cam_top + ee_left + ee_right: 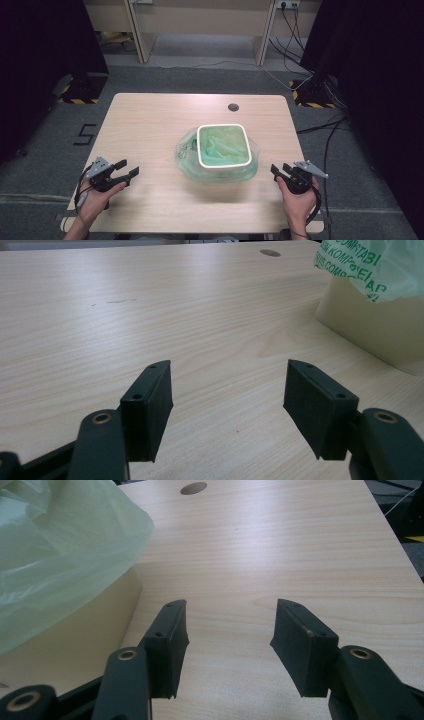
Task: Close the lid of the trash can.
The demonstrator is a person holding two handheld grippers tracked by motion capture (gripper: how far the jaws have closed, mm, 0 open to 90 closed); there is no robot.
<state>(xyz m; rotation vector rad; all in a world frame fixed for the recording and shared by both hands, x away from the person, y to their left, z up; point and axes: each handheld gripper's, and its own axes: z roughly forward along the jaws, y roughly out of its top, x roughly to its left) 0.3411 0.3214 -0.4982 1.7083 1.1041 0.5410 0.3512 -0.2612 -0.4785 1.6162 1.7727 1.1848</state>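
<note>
High view: cream bin [223, 146] lined with a green bag [187, 150] sits mid-worktop [150, 120], between left gripper [127, 169] and right gripper [281, 170]. Left gripper view: fingers [147, 405] wide apart, empty. Right gripper view: fingers [167, 640] spread, empty, bin just beside.

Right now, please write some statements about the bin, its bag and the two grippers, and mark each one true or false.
1. A green bag lines the cream bin and folds over its rim. True.
2. The left gripper is closed on the bag. False: its jaws stand open over bare table, apart from the bin.
3. The right gripper has open jaws with nothing between them. True.
4. The bin lies tipped on its side. False: it stands upright, its opening facing up.
5. Both grippers rest on the same side of the bin. False: one is on each side.
</note>
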